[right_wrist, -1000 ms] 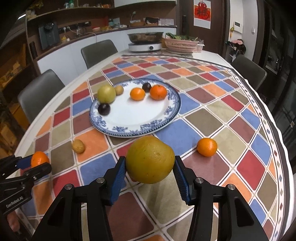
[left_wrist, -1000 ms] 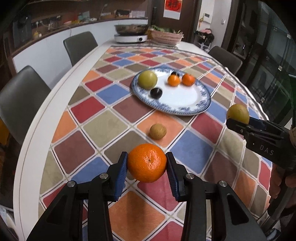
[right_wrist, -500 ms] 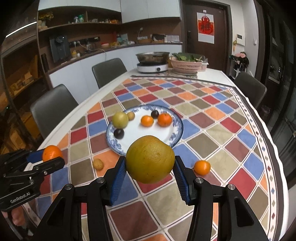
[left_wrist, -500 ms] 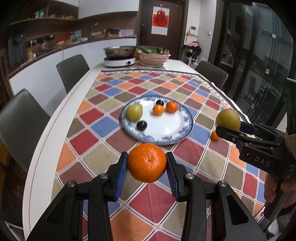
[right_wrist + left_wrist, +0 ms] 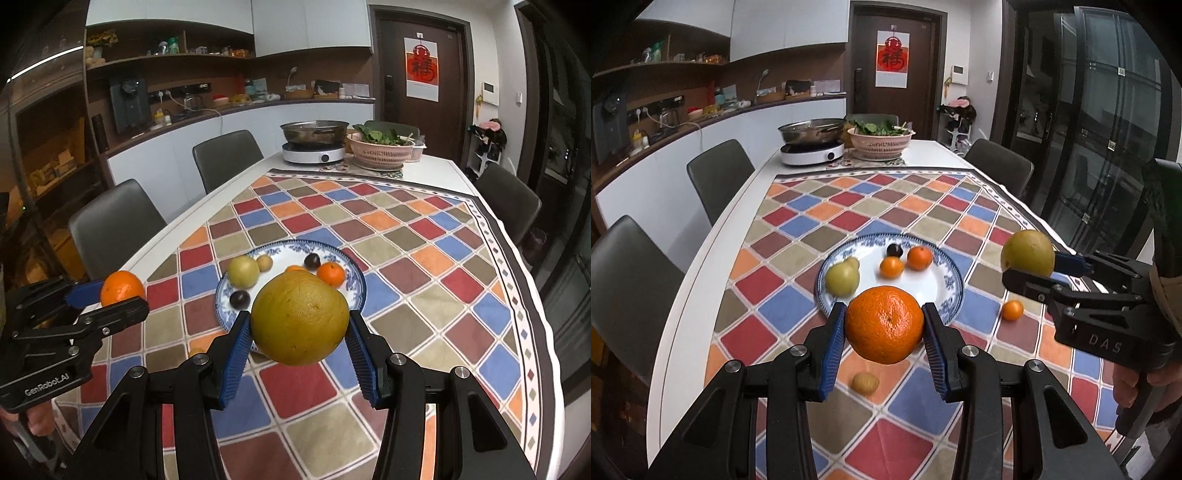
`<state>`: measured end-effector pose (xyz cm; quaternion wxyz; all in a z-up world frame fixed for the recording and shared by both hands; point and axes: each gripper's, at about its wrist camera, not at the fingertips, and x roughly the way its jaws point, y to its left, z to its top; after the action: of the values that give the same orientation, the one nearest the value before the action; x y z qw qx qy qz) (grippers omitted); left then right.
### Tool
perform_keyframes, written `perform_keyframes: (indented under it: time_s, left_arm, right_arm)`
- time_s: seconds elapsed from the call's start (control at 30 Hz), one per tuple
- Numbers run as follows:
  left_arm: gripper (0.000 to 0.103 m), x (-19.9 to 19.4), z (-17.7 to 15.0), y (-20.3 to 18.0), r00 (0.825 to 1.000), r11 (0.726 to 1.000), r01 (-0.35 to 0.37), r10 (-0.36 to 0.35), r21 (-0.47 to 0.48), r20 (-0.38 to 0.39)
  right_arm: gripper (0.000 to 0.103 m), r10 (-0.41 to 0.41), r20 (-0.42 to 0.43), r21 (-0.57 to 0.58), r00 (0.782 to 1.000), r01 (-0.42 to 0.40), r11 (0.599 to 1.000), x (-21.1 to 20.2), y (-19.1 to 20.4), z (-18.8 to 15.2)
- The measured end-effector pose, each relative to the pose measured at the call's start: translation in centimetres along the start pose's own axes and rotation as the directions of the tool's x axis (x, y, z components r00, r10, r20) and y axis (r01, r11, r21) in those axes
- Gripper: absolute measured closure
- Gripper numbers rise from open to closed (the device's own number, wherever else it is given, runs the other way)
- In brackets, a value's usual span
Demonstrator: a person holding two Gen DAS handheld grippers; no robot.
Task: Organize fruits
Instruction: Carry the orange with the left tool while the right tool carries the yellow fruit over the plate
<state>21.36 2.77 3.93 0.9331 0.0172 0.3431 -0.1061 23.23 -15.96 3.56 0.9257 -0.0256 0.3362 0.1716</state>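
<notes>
**Both grippers loaded above the desk**

Long white desk (image 5: pixel 236 192) carried a chequered multicolour tablecloth (image 5: pixel 424 258). Near its middle sat a round blue-and-white patterned china plate (image 5: pixel 951 284) holding a yellow-green pear-like fruit (image 5: pixel 843 278), two small orange mandarins and dark plums.

Right gripper (image 5: pixel 299 334): jaws clamped on a large yellow-green round citrus (image 5: pixel 300 317), held in the air on the near side of the plate.

Left gripper (image 5: pixel 884 325): jaws clamped on a bright orange mandarin (image 5: pixel 884 324), also raised.

On the cloth: a small loose orange mandarin (image 5: pixel 1012 309) right of the plate; a small tan-brown round fruit (image 5: pixel 865 383) near the plate's front edge.
</notes>
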Motion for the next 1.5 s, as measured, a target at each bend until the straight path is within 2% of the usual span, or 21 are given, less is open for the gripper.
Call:
perform_keyframes:
  time_s: [0.3,0.67,1.03,1.5]
  left_arm:
    - [0.063,2.8,2.5,-0.1,1.0,1.0,0.019,-0.019,0.014,-0.009]
    - [0.063,8.1,4.3,0.6,0.993,0.996,0.09,-0.09,-0.011,-0.074]
    - [0.063,13.0,4.4,1.4,0.982,0.993,0.112,-0.114,-0.022,-0.153]
    - [0.063,17.1,3.6,1.9,0.966,0.994,0.107,-0.101,0.012,-0.237]
  right_arm:
    - [0.051,0.015,-0.017,-0.02,1.0,-0.015,1.0,1.9,-0.7,1.9]
    - [0.051,0.038,-0.071,-0.023,0.997,-0.04,0.999,6.1,-2.1,3.4]
    - [0.051,0.051,-0.156,-0.025,0.986,-0.056,0.998,10.7,-3.1,3.7]
    - [0.051,0.067,-0.279,-0.053,0.958,-0.085,0.995,15.4,-3.2,2.4]
